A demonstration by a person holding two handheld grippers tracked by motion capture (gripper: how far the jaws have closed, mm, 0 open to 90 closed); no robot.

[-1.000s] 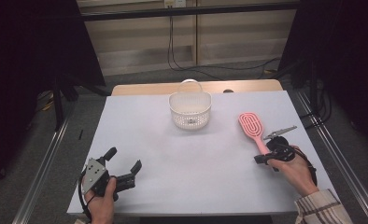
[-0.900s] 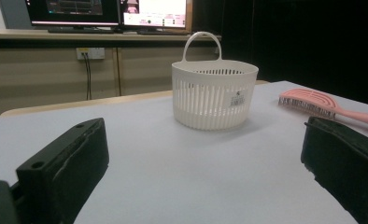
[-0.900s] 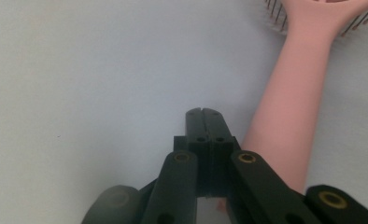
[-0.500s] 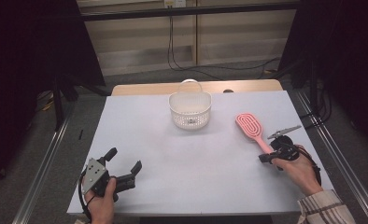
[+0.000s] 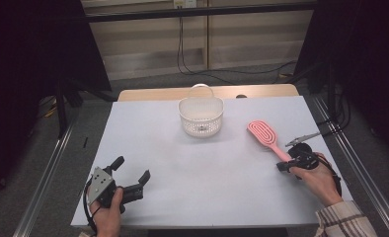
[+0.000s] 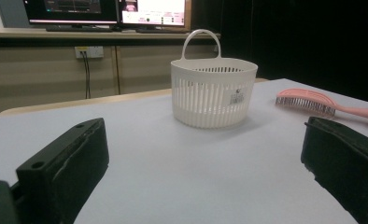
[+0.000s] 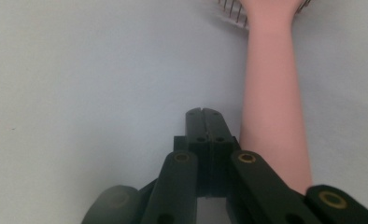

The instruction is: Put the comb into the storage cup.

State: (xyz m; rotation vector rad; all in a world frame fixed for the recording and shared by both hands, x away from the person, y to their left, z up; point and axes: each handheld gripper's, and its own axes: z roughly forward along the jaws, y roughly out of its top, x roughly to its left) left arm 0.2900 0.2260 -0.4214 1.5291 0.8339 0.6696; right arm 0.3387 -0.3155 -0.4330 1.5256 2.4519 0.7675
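Note:
A pink hairbrush (image 5: 264,133) lies on the white table (image 5: 197,168), right of centre, with its handle pointing toward my right gripper (image 5: 281,166). In the right gripper view that gripper (image 7: 204,112) is shut with nothing between its jaws. The brush handle (image 7: 273,93) runs close along the jaws' right side. A white slatted basket (image 5: 201,116) with a loop handle stands upright at the table's far middle. My left gripper (image 5: 132,169) rests near the front left corner. Its jaws stand wide open toward the basket (image 6: 213,93) and the brush (image 6: 308,100), far from both.
A metal clip-like piece (image 5: 301,138) lies on the table just beyond my right hand. Metal rails (image 5: 353,163) run along both sides of the table. Cables hang down the wall panel behind (image 5: 182,44). Monitors (image 6: 105,9) stand on a shelf beyond the table.
My right hand has drifted slightly toward the table's right edge, and the brush has shifted a little with it. The left gripper and the basket have stayed put.

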